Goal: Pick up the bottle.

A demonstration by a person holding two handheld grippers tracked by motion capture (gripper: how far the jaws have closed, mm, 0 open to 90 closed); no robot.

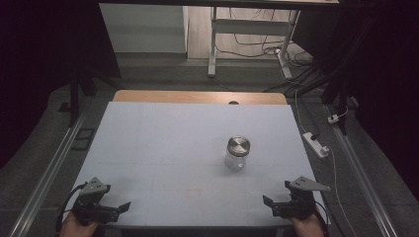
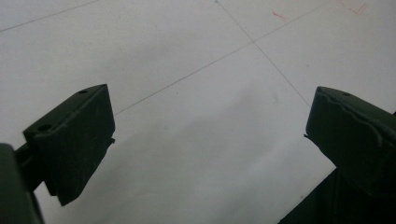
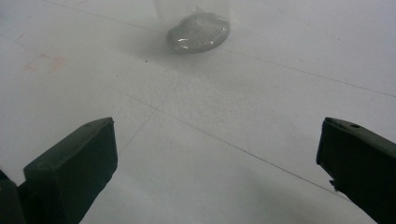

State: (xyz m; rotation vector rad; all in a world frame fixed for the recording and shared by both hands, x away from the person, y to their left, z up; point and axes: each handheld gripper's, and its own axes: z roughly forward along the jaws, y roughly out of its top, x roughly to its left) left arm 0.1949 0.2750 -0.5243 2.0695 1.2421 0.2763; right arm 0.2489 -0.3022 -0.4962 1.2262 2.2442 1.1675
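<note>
Jar [image 1: 237, 154] stands upright on the worktop [image 1: 163, 148], right of centre and towards my side, well apart from both grippers, so I judge nothing has begun: it is untouched, its lid [image 1: 238, 144] on, and the whole approach and grasp are left to do. It is a small clear glass jar with a round brushed-metal lid; through the glass I can make out no contents. In the right gripper view its base [image 3: 198, 32] sits far ahead, slightly left of the midline between the jaws. My left gripper [image 1: 125, 206] rests at the near left corner, jaws spread wide with only bare worktop between them. My right gripper [image 1: 267, 200] sits at the near right corner, jaws equally wide and holding nothing; it is the closer one to the jar.
</note>
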